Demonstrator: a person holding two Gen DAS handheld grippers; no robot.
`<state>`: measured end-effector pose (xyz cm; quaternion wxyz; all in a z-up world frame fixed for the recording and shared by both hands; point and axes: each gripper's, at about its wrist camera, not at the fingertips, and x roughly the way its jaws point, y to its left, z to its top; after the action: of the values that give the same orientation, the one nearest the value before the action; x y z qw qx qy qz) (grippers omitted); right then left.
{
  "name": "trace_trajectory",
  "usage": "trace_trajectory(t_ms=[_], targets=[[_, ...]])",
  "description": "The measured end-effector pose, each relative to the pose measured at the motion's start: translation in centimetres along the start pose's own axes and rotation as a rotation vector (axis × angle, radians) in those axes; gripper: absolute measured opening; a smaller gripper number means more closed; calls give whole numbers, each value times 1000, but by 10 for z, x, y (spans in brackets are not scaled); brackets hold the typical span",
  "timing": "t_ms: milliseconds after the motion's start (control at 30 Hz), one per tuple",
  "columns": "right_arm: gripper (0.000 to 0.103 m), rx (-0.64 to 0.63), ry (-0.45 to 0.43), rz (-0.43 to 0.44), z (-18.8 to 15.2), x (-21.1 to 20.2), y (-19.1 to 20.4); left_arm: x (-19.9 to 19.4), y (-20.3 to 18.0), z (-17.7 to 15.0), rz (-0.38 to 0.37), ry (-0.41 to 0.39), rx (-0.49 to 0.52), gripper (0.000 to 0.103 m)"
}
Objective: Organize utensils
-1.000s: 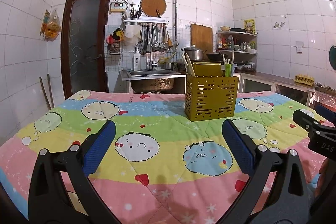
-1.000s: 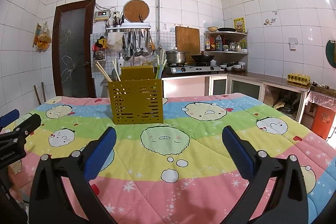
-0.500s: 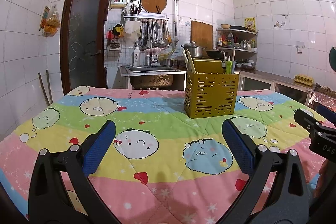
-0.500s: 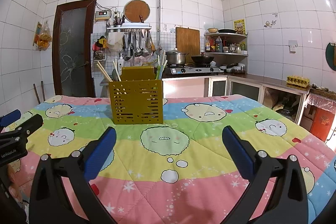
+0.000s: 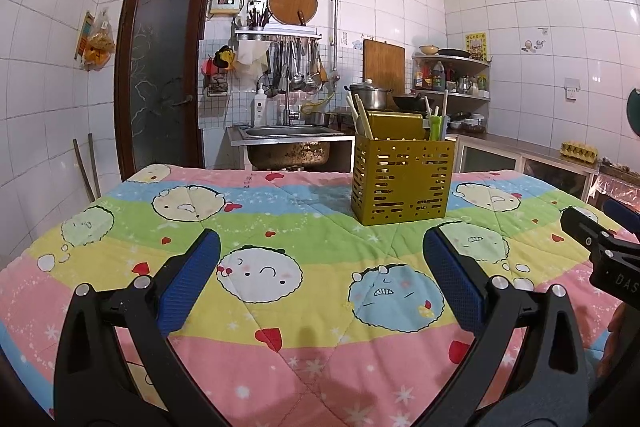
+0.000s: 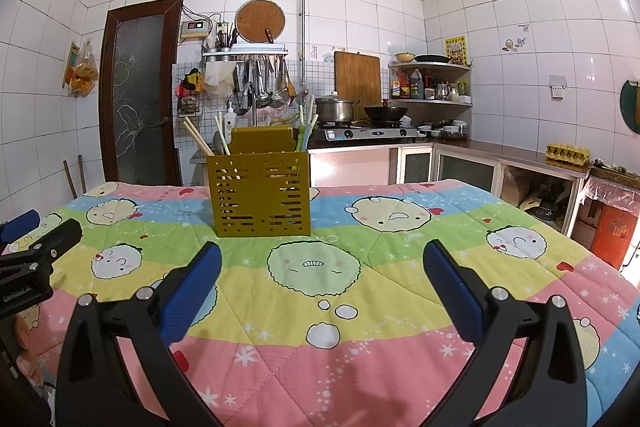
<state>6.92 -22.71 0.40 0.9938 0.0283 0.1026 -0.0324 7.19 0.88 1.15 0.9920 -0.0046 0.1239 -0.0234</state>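
**Both hand-held grippers empty, caddy far off: tip-over risk**

My left hand-held gripper (image 5: pixel 320 259) is released, jaws spread wide, nothing between them. Same for my right hand-held gripper (image 6: pixel 322 261): spread, empty, hovering low over the quilted cover (image 6: pixel 360 307) on the desk.

The utensil caddy (image 6: pixel 262 193), mustard, perforated, stands upright toward the far side of the desk, well apart from both grippers. Wooden chopsticks (image 6: pixel 198 139) lean out of its left section, green and pale sticks (image 6: pixel 304 131) poke from its right. No loose utensils on the cover that I can see, so my guess is I pull from the caddy and re-sort.

Risks, my read:
- The cover is soft; the caddy probably rocks or tips if I bump its rim or tug a stick sideways.
- Chopsticks are thin and slanted; wide jaws could grab two, or one slips.
- The grippers sit side by side, so reaching together could clash them.
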Motion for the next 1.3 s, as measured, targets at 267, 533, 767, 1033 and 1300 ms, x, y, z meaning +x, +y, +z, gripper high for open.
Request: trace_trajectory(t_ms=[267,533,767,1033,1300], targets=[[99,0,-1,0,0,0,0,-2,-1,0,1,-5,3,98],[99,1,0,1,0,0,0,-2,-1,0,1,-6,4,98],[99,1,0,0,0,0,0,-2,-1,0,1,-6,3,98],[99,1,0,0,0,-1,-1,-2,-2,1,1,-6,4,98],[99,1,0,0,0,0,-1,-2,-2,2,2,-9,5,98]])
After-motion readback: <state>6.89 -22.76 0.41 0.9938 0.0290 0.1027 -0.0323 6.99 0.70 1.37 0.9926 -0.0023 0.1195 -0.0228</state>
